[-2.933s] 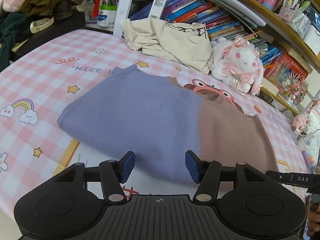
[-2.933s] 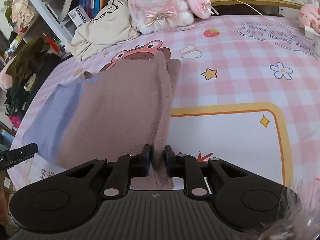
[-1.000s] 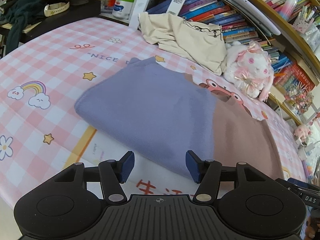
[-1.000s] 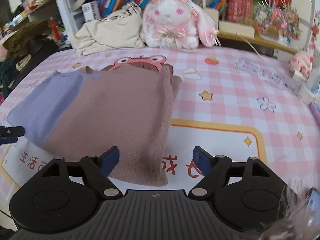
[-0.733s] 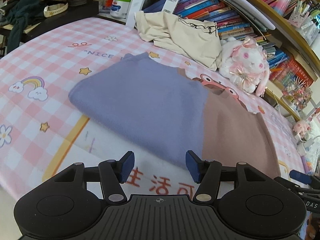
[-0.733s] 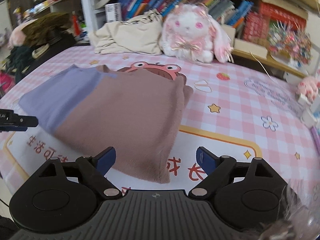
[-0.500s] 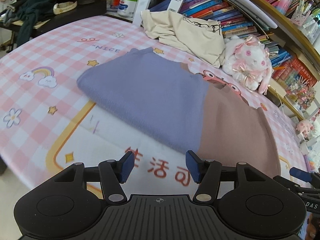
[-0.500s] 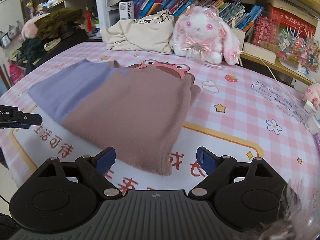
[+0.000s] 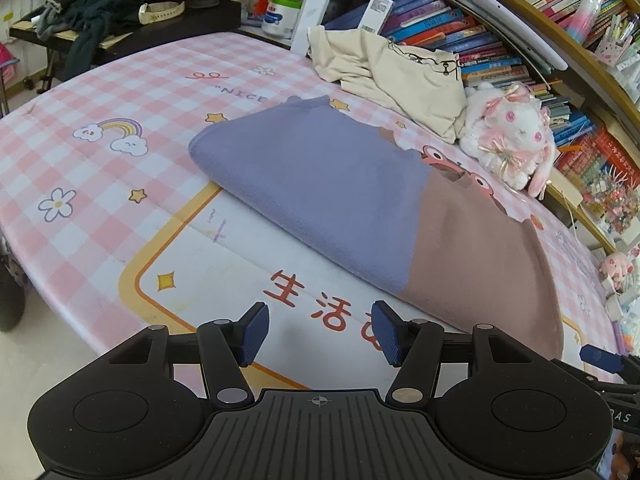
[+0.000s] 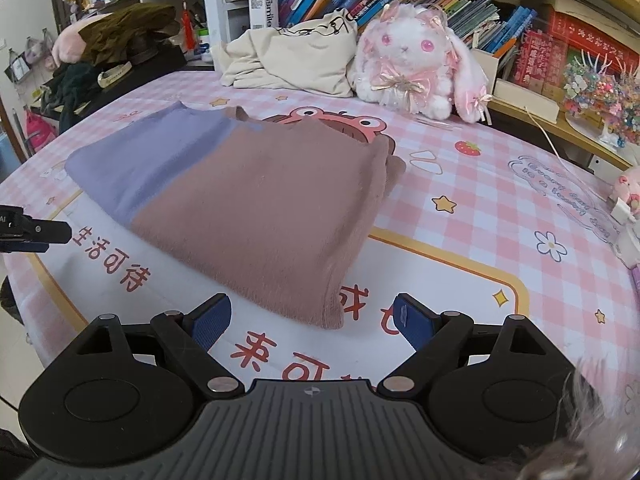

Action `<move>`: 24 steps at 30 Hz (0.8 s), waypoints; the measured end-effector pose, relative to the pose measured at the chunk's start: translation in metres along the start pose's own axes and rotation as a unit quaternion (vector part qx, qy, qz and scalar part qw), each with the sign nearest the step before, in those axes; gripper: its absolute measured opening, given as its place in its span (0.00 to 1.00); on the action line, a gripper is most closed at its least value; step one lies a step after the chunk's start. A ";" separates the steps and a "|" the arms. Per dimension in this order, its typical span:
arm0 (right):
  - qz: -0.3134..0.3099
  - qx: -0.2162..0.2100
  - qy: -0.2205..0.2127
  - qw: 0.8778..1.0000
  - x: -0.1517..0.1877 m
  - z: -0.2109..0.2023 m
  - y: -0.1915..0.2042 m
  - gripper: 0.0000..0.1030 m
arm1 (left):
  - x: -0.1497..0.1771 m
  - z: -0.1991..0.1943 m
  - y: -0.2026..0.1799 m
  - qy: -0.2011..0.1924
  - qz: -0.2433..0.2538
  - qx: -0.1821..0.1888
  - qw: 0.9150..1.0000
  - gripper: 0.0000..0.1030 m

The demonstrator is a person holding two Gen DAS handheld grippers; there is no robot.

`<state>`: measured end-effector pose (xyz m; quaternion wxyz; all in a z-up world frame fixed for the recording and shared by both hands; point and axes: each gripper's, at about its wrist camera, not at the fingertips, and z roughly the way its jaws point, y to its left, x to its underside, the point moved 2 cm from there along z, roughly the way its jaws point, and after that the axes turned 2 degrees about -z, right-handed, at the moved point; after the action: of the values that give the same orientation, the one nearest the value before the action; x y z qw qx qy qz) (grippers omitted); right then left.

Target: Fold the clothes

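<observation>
A folded garment [image 9: 360, 208], half lavender and half dusty brown, lies flat on the pink checked table cover [image 9: 120, 92]. In the right wrist view the same garment [image 10: 256, 204] shows its brown end nearest, lavender end at the left. My left gripper [image 9: 318, 334] is open and empty, held back from the garment's near edge above the printed red characters. My right gripper [image 10: 310, 320] is open too, just short of the brown corner, touching nothing. The tip of the left gripper [image 10: 36, 232] pokes in at the left edge of the right wrist view.
A crumpled cream garment [image 9: 392, 68] lies at the back by the bookshelf [image 9: 500, 40]. A white and pink plush rabbit [image 10: 416, 60] sits beside it. A dark side table [image 9: 120, 28] with piled clothes stands at the far left. The table's front edge [image 9: 80, 320] is close.
The right gripper let go of the brown end and opened. Both grippers have drawn back from the garment toward the table's front edge, so the garment now lies further ahead.
</observation>
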<state>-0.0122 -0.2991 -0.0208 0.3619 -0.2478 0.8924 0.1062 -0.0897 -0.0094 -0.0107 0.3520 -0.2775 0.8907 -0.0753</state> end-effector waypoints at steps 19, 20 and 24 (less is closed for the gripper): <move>0.040 0.072 0.002 0.997 -0.008 -0.002 0.036 0.87 | -0.039 0.032 0.067 0.037 -0.107 0.060 0.992 0.62; 0.043 0.075 0.002 0.996 -0.009 -0.002 0.038 0.87 | -0.041 0.034 0.071 0.040 -0.117 0.065 0.990 0.62; 0.050 0.084 0.002 0.995 -0.012 0.001 0.047 0.87 | -0.050 0.039 0.088 0.046 -0.171 0.084 0.981 0.62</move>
<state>-0.0288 -0.2539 -0.0125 0.3736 -0.1719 0.9102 0.0485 -0.0723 0.0939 -0.0393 0.3144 -0.3910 0.8360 -0.2221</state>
